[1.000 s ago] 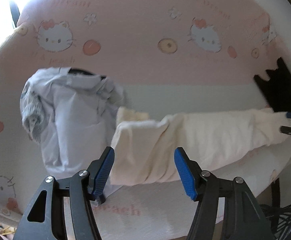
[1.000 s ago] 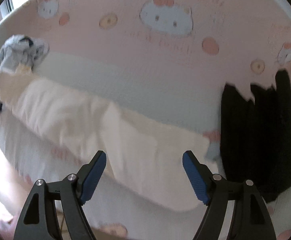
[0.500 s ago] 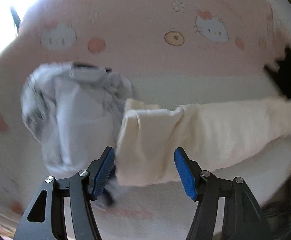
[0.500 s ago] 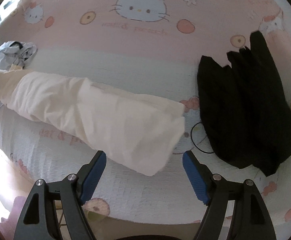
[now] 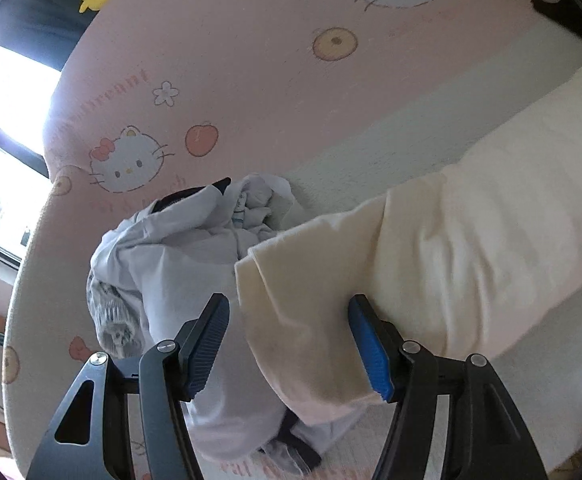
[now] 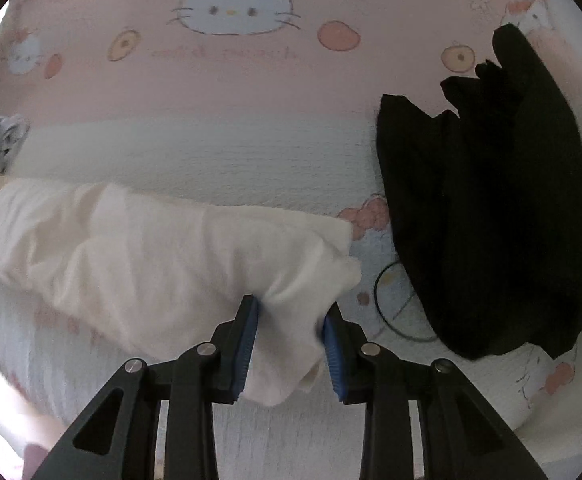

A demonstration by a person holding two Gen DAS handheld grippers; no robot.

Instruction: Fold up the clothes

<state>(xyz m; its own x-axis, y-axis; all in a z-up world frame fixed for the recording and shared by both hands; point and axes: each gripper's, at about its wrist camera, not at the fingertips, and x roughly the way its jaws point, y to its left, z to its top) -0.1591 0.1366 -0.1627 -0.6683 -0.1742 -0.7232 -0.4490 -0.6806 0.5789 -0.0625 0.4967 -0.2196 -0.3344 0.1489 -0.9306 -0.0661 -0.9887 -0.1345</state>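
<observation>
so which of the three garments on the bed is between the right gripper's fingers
The cream garment, the long pale roll: the right hand-held gripper is closing on its end. The black garment lies apart to the right; the crumpled pale blue one lies at the cream roll's far end.

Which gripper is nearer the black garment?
Right. The right gripper grips the end of the cream garment just left of the black garment. The left gripper is at the cream garment's far end, by the grey clothes.

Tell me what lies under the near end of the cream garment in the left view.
The cream garment overlaps a crumpled pale blue garment, which shows beside and below it. How far the blue one extends underneath is covered.
</observation>
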